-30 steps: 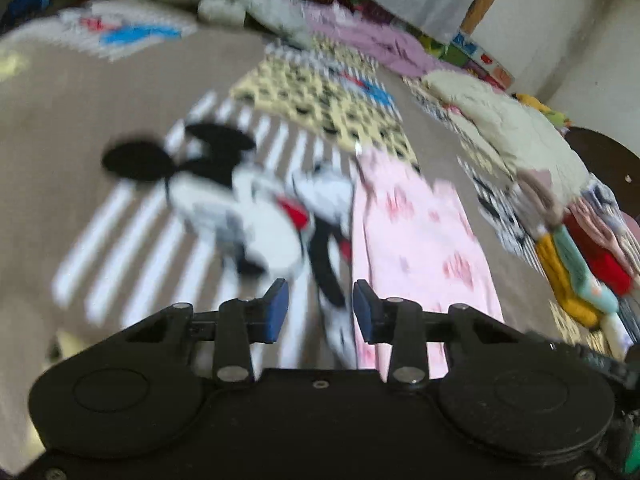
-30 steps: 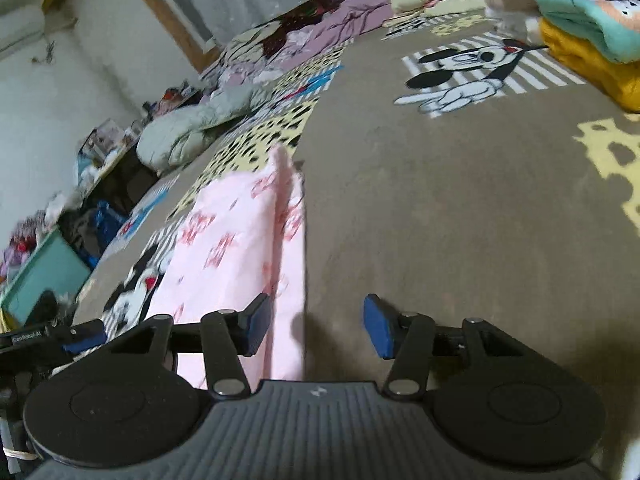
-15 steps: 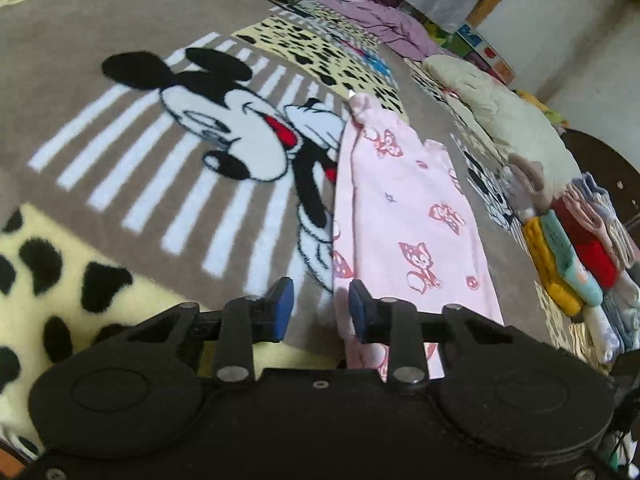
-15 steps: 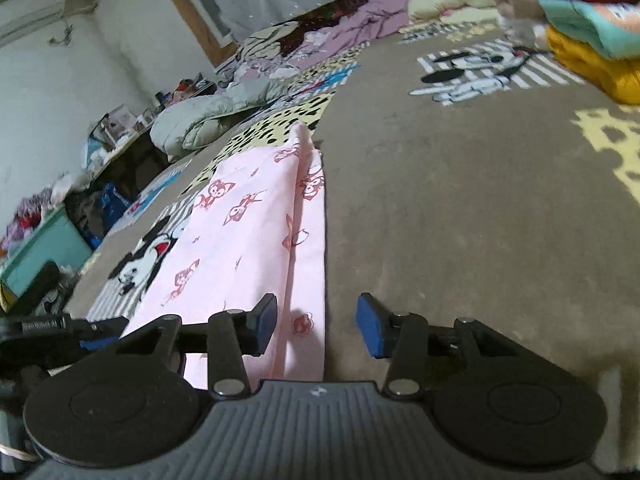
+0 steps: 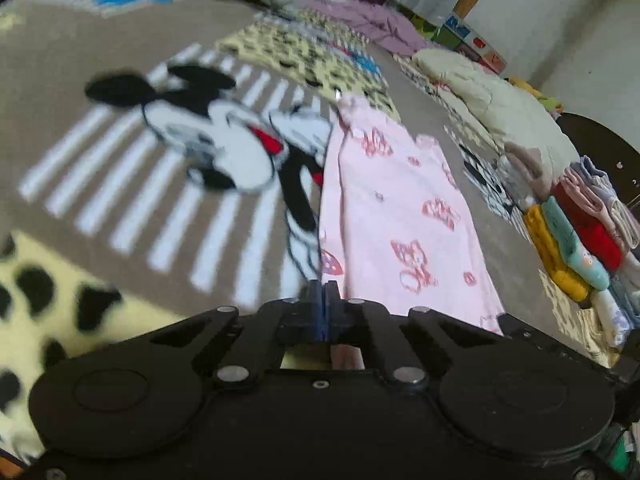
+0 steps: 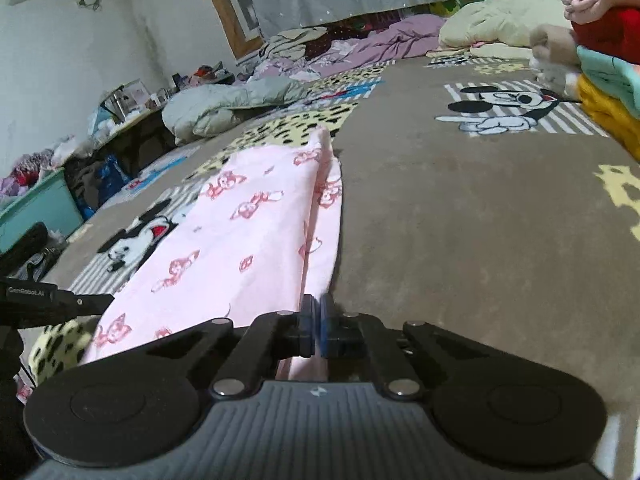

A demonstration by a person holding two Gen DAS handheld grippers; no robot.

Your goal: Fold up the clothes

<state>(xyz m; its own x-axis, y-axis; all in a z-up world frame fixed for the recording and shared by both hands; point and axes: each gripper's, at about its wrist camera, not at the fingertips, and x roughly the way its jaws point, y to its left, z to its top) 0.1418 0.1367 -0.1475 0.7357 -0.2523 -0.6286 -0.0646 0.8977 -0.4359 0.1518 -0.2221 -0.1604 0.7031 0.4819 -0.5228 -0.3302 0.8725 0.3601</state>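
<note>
Left wrist view, left to right: the brown cartoon-print blanket [image 5: 100, 48] fills the left half, with a yellow black-spotted patch [image 5: 48, 300] at the near left and a cartoon mouse on white stripes [image 5: 208, 148] further in. Right of centre lies the pink garment [image 5: 400, 216], printed with small red figures, stretched lengthwise away from you and flat on the blanket. Your left gripper [image 5: 324, 300] has its blue pads pressed together with no gap between them, at the near left corner of the garment; pink cloth shows behind the pads, so you appear to be pinching that edge. At the far right a stack of folded clothes [image 5: 576, 236] stands well apart from the garment.

Right wrist view, left to right: a teal bin [image 6: 36, 208] sits off the blanket at the far left. The pink garment occupies the centre-left, with a lengthwise fold along its right side. Your right gripper [image 6: 318, 328] is closed tight on the near right edge of the garment, with cloth passing between the pads. Bare brown blanket lies to the right, then a second cartoon mouse panel [image 6: 508, 110]. The folded stack fills the upper right corner.
</note>
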